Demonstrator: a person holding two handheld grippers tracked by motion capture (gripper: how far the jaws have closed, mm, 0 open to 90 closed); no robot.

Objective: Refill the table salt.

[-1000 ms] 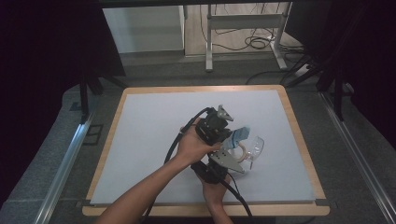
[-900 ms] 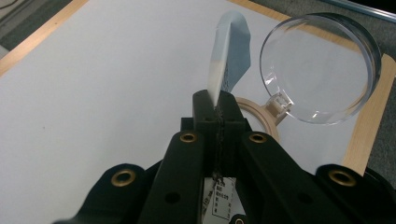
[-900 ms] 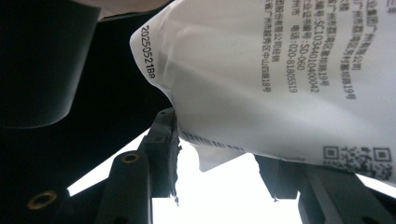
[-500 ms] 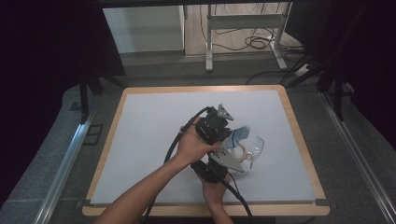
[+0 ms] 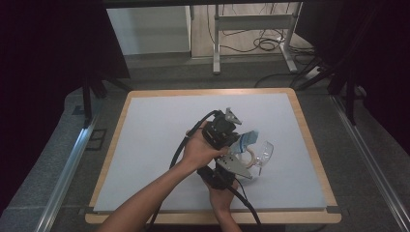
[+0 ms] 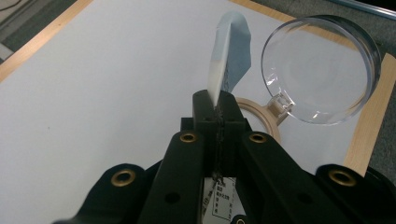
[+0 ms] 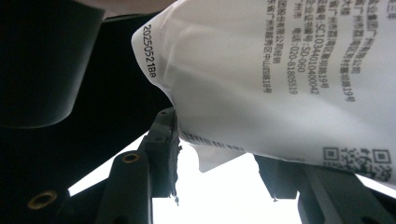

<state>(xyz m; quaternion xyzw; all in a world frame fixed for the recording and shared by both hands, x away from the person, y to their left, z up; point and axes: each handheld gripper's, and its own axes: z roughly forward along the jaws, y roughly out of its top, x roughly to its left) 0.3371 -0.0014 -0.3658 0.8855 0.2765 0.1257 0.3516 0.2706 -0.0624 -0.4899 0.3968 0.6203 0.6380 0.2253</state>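
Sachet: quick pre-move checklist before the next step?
1. Left gripper clamped on the sachet: ok, jaws shut on its edge in the left gripper view.
2. Right gripper gripping the sachet: cannot tell; its jaws stand apart either side of the printed lower edge, and pad contact is hidden.
3. Sachet intact: cannot tell; no tear visible.
4. Round clear container clear of the jaws: ok, lying just beyond the left gripper.
5. Wooden ring clear of the grip: ok, on the white mat behind the jaws.
6. Both hands over the mat: ok in the high view.
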